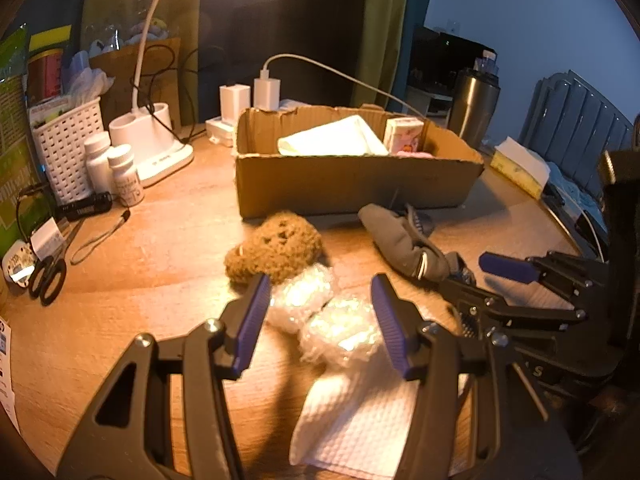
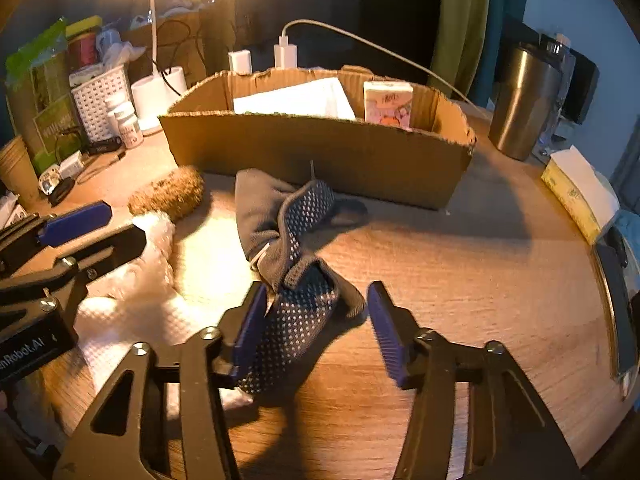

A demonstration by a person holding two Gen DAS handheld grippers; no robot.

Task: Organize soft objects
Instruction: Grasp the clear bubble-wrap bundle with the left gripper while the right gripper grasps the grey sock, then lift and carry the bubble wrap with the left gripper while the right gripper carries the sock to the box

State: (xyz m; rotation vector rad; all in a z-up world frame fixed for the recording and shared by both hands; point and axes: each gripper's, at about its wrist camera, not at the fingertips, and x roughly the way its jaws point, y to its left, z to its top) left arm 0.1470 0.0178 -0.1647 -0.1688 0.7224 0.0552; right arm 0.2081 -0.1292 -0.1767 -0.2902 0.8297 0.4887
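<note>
A cardboard box (image 1: 352,184) stands on the wooden table and holds a white cloth (image 1: 332,140) and a small pink packet (image 1: 402,134). In front of it lie a brown knitted piece (image 1: 276,250), a clear bubble-wrap wad (image 1: 324,316), a white paper towel (image 1: 356,420) and grey dotted socks (image 1: 404,244). My left gripper (image 1: 322,316) is open around the bubble wrap, not closed on it. My right gripper (image 2: 318,320) is open over the grey socks (image 2: 288,240), its left finger touching them. The box (image 2: 316,156) and brown piece (image 2: 168,194) also show in the right wrist view.
A desk lamp base (image 1: 152,140), white basket (image 1: 66,144), pill bottles (image 1: 114,168), scissors (image 1: 48,280) and a flashlight (image 1: 84,208) crowd the left. A steel tumbler (image 2: 524,104) and tissue box (image 2: 576,192) stand on the right. Chargers (image 1: 250,96) sit behind the box.
</note>
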